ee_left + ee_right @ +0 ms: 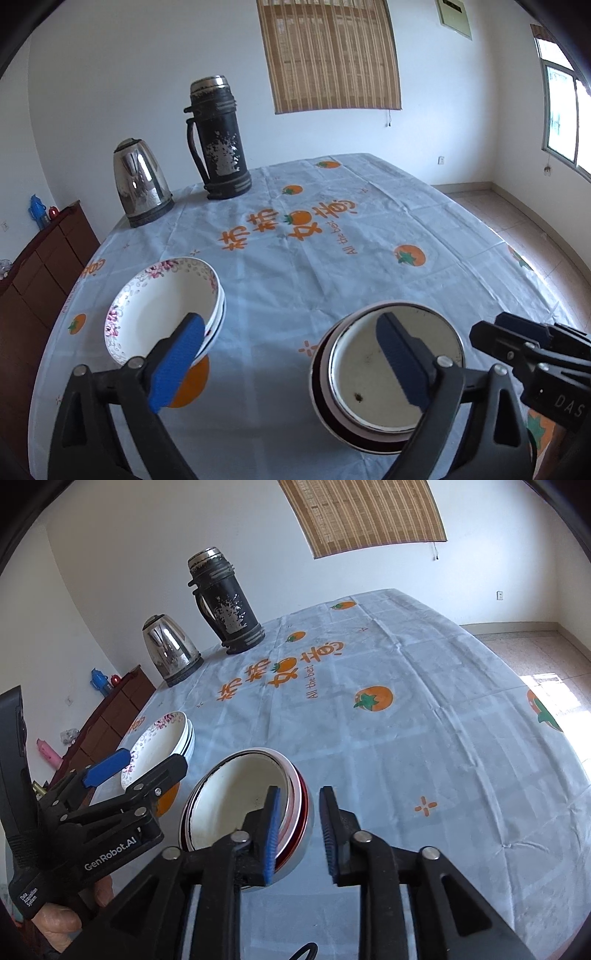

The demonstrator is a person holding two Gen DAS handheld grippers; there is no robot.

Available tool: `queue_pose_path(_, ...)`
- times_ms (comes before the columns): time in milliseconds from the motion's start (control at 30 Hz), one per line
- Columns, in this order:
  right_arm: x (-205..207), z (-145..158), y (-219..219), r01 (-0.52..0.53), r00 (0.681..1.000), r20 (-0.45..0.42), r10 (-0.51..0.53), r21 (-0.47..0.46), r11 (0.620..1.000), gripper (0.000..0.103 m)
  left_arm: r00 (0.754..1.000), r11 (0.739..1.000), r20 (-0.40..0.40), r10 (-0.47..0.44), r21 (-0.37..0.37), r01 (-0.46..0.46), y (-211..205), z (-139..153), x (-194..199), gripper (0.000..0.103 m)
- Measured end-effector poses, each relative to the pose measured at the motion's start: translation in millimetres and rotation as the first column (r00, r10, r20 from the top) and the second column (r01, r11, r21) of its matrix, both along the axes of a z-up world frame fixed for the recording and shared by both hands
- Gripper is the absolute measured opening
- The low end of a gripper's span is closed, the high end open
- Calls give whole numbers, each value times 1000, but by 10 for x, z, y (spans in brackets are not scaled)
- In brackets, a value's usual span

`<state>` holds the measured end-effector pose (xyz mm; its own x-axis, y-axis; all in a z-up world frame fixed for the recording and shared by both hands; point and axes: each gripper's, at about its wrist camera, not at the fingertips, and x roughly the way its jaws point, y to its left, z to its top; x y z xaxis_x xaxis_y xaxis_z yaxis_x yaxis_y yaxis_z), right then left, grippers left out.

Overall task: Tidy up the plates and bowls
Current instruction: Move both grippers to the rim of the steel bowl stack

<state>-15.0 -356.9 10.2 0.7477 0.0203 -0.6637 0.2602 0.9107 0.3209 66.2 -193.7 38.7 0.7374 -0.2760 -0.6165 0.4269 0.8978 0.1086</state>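
Note:
A stack of white plates with pink floral rims [162,306] lies on the table at the left; it also shows in the right wrist view [159,746]. A stack of metal bowls with red bands and white insides [388,373] sits to its right, also in the right wrist view [240,797]. My left gripper [291,363] is open and empty, one finger over the plates' edge, the other over the bowls. My right gripper [299,834] is open, its left pad [272,834] beside the bowls' right rim, nothing held.
A steel kettle [142,182] and a tall black thermos [218,140] stand at the table's far left. The blue tablecloth with orange prints [332,229] covers the table. A dark wooden cabinet [40,266] stands left of the table. Tiled floor lies to the right.

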Motion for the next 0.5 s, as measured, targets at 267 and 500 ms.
queue_pose_path(267, -196, -78, -60, 91, 991, 98, -87, -37, 995, 61, 999, 998, 25, 42, -57, -41, 204, -88, 29, 97)
queue_pose_path(500, -304, -129, 63, 138, 979, 168, -114, -134, 981, 61, 995, 995, 75, 67, -75, -61, 273, -164, -12, 97)
